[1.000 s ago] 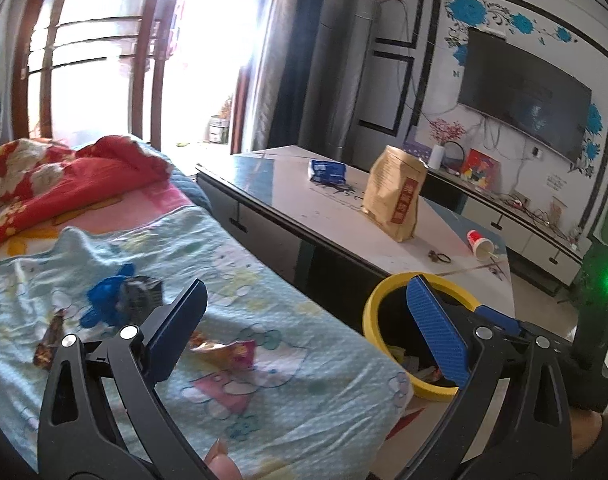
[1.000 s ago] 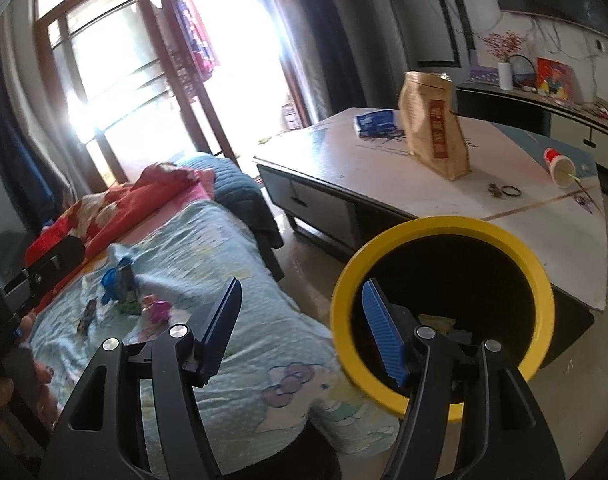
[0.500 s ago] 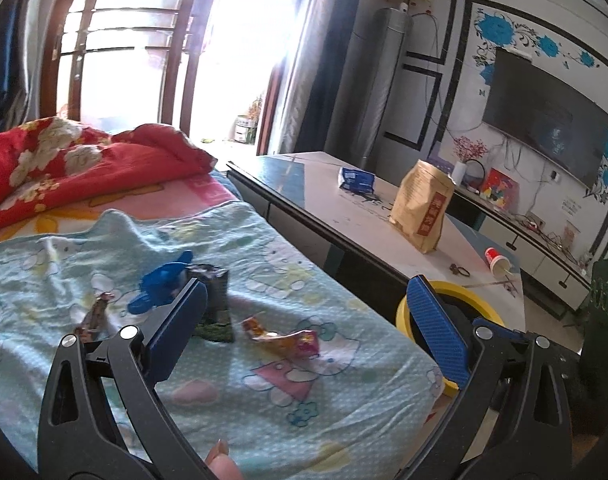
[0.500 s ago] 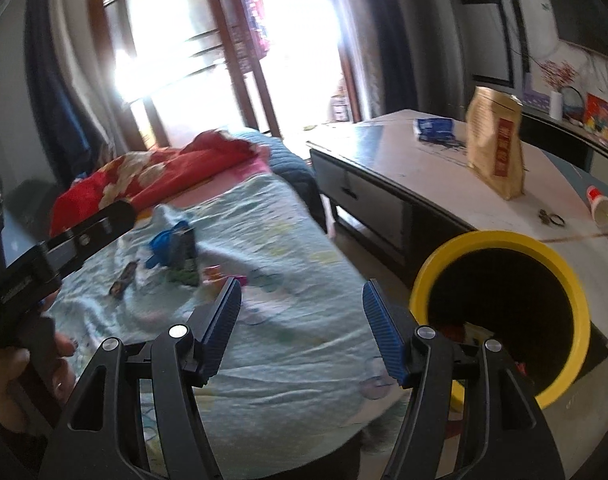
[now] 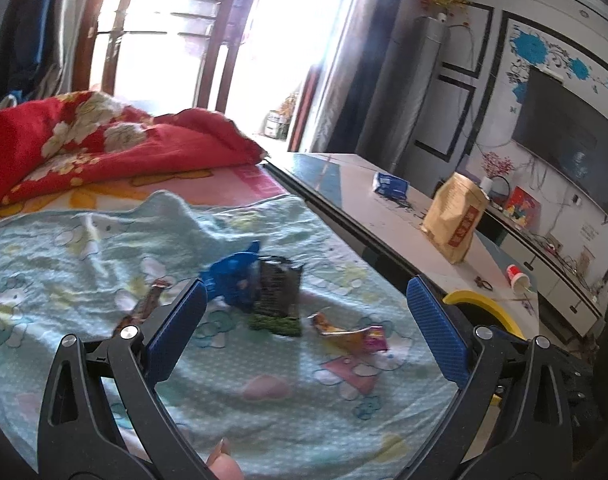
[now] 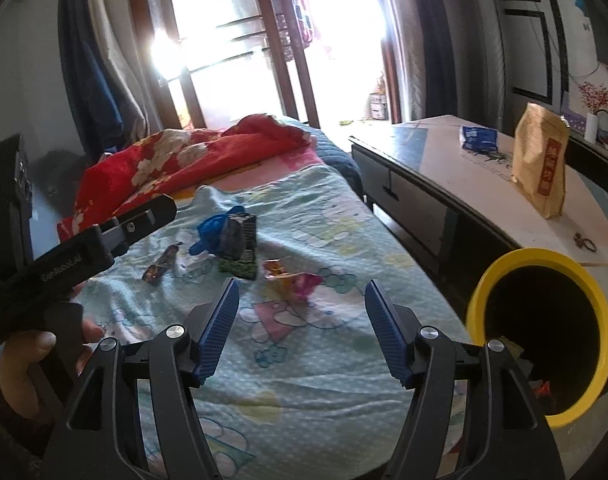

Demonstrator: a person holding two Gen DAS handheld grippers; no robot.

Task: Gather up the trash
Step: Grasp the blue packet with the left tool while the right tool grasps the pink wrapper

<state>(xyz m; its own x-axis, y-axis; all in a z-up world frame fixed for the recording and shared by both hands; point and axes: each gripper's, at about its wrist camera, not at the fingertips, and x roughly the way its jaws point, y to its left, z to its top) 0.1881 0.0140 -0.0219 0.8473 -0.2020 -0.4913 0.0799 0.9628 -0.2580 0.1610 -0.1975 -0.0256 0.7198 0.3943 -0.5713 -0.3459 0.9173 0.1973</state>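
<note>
On the light-blue cartoon-print bedsheet (image 6: 324,216), left to right: a slim dark candy wrapper (image 6: 162,263), a crumpled blue plastic bag (image 6: 210,232), a dark foil snack packet (image 6: 240,240), a yellow-pink crumpled wrapper (image 6: 290,278). Left gripper (image 5: 304,320) and right gripper (image 6: 302,320) hover spread, empty. The yellow-rimmed black bin (image 6: 540,332) stands rightmost, beside the bed.

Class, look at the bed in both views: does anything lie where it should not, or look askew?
Yes. Litter is scattered on the light blue blanket: a blue wrapper, a dark packet, a brown wrapper and a crumpled yellow and pink wrapper. The yellow bin stands beside the bed. On the table, a paper cup lies tipped over.
</note>
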